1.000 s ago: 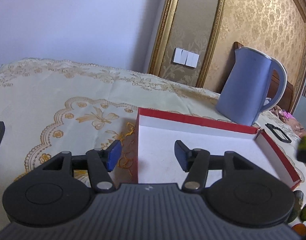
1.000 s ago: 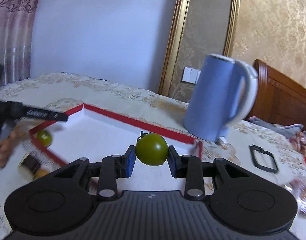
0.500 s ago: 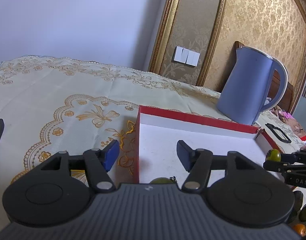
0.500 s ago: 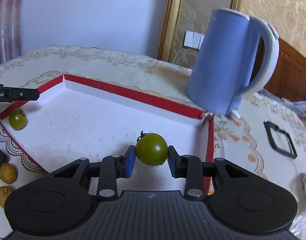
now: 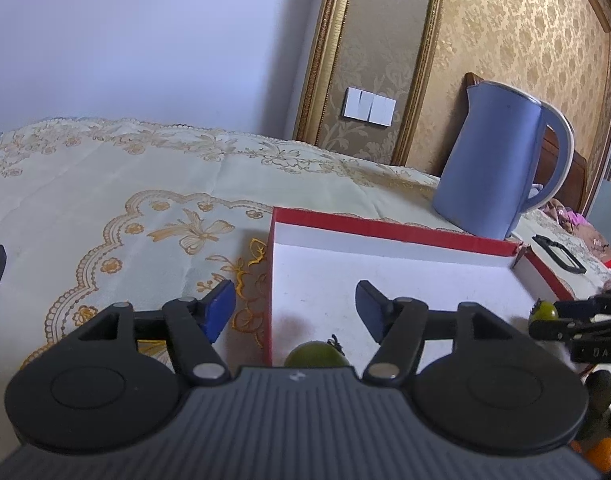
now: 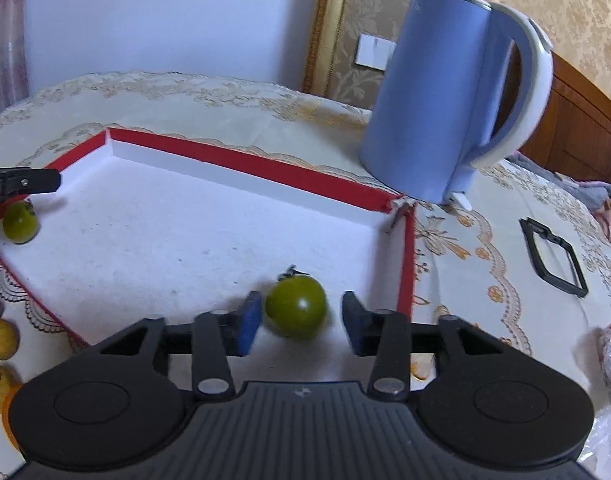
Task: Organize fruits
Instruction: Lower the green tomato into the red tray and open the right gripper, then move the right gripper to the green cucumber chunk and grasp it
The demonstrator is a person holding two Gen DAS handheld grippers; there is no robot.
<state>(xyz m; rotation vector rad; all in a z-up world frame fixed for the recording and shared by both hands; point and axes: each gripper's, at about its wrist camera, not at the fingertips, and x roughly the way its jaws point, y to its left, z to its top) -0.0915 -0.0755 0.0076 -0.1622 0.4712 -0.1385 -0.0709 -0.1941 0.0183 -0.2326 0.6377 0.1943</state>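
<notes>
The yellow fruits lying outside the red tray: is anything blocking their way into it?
Only the tray's low red wall. The yellow fruits lie on the tablecloth just outside it, so they must be lifted over. Inside, the white floor is mostly bare: one green fruit sits by the far corner, another between the right gripper's open jaws.

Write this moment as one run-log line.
right gripper: just opened, green fruit released | red tray: two fruits | left gripper: open, empty

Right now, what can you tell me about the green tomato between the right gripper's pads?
The green tomato is small, round, glossy and dark green, with a dried dark calyx on top. It sits on the white floor of the red-rimmed tray, near its right wall. The right gripper has just been opening; its blue pads flank the tomato with gaps on both sides.
</notes>
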